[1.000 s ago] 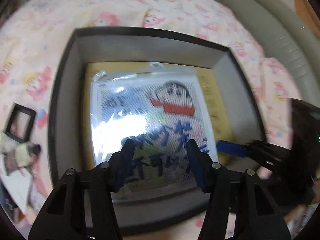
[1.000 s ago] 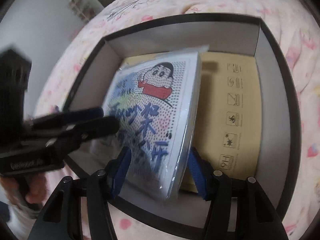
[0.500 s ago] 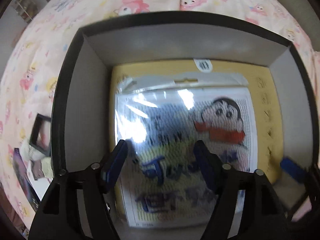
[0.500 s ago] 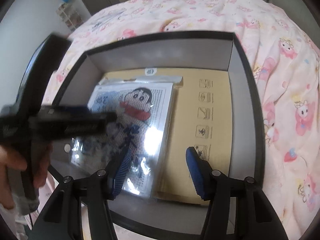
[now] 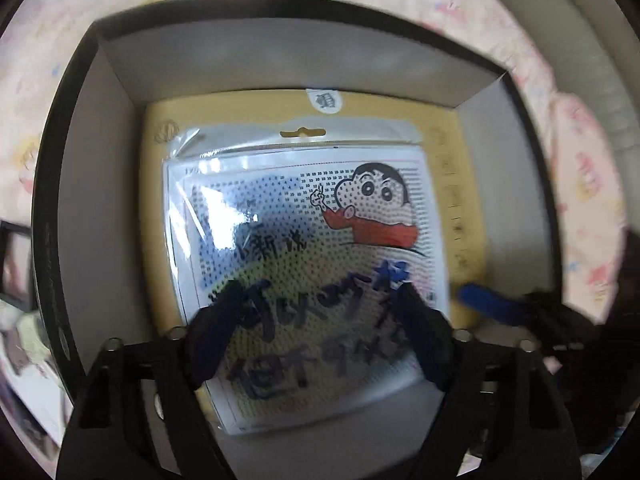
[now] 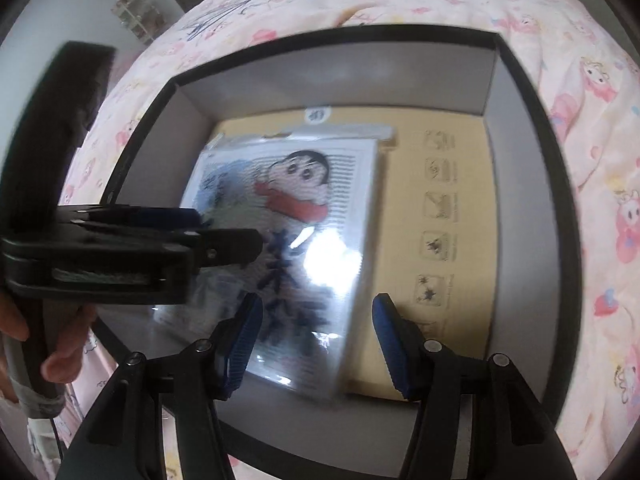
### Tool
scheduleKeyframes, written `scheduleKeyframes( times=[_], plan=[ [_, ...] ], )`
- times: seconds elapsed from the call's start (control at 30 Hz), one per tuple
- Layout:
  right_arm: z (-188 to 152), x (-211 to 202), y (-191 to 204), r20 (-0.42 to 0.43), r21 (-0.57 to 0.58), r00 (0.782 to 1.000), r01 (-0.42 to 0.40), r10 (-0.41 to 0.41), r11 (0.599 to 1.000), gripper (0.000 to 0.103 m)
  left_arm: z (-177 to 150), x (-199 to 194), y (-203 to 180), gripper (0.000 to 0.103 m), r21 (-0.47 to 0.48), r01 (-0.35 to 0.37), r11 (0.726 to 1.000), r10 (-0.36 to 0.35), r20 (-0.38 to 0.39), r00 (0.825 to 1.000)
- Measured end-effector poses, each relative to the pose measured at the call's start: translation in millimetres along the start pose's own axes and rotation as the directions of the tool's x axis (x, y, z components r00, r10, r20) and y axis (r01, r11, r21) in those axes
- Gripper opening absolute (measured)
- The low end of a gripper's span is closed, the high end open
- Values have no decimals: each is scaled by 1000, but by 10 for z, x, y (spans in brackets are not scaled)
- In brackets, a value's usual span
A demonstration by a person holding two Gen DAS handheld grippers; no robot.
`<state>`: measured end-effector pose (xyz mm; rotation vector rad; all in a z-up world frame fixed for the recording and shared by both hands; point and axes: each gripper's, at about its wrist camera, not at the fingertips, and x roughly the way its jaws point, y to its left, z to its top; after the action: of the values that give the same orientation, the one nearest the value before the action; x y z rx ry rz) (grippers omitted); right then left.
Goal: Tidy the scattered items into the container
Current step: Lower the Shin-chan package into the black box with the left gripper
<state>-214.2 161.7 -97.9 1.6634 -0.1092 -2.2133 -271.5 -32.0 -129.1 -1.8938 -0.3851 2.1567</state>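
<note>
The black box [image 5: 52,216] is sitting on a pink cartoon-print bedspread [image 5: 588,184], its grey inner walls standing around a tan cardboard sheet [image 5: 460,152] that is covering the floor; a clear plastic packet [image 5: 304,248] is lying flat on that cardboard, toward the 9 o'clock side of the floor in the right wrist view [image 6: 288,248], with bare cardboard showing at 3 o'clock. The packet is showing a dotted grid picture of a cartoon boy with black hair and a red top, and blue brush-style characters are running across its lower half (they look Chinese; I cannot read them for sure); a hang slot is sitting in the packet's header at 12 o'clock. A round white sticker [image 5: 324,100] is sitting on the cardboard just beyond the header, its single dark mark too blurred to read; a column of small handling pictograms [image 6: 438,208] is running down the cardboard at 3 o'clock.

The left gripper [image 5: 320,320] is hovering over the packet's 6 o'clock half, its jaws standing spread and gripping nothing; in the right wrist view it is reaching in from 9 o'clock [image 6: 224,236], a hand [image 6: 60,344] wrapping its handle. The right gripper [image 6: 316,340] is hanging over the packet's near edge, its blue-padded jaws also standing wide apart and empty; one blue finger [image 5: 484,304] is showing at 3 o'clock in the left wrist view. A small black frame [image 5: 16,264] is lying on the bedspread outside the box at 9 o'clock.
</note>
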Motion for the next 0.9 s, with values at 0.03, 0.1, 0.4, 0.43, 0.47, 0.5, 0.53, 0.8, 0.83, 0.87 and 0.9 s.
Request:
scheduleKeyframes(
  times=[0.03,0.1,0.4,0.43,0.47,0.5,0.53,0.8,0.83,0.87,0.9],
  plan=[
    [-24,14,-4,-10,-3,1000,-2,2,1000,53,-3,-40,43,53,-18,26,999,-26,-3,1000],
    [-26,71,13,-23,-3,1000,9,-9,1000,53,2,-147,117,51,-43,-40,998,42,47,998],
    [37,58,59,34,-24,980,198,-197,980,54,51,46,49,80,5,-373,928,373,3,928],
    [38,82,76,28,-32,978,207,-206,978,54,64,57,65,82,-4,-375,927,375,3,927],
    [40,99,77,20,-34,978,206,-206,978,54,75,62,90,85,-15,-367,930,367,-1,930],
    [48,111,48,12,-26,984,180,-180,983,54,82,61,112,88,-24,-354,935,354,-6,935],
    [60,108,29,2,-14,989,146,-146,989,54,85,59,130,90,-29,-328,944,328,-9,945],
    [141,-70,-69,36,52,999,16,-18,999,53,45,-143,294,80,-64,20,998,-20,8,1000],
    [124,-87,-61,41,45,999,18,-20,999,53,39,-192,325,73,-67,23,998,-23,12,1000],
    [75,-107,-77,41,38,999,18,-20,999,53,37,-243,364,71,-68,-14,998,15,18,1000],
    [61,-91,-69,36,33,999,18,-19,999,53,38,-276,399,74,-69,-71,995,74,31,997]
  ],
)
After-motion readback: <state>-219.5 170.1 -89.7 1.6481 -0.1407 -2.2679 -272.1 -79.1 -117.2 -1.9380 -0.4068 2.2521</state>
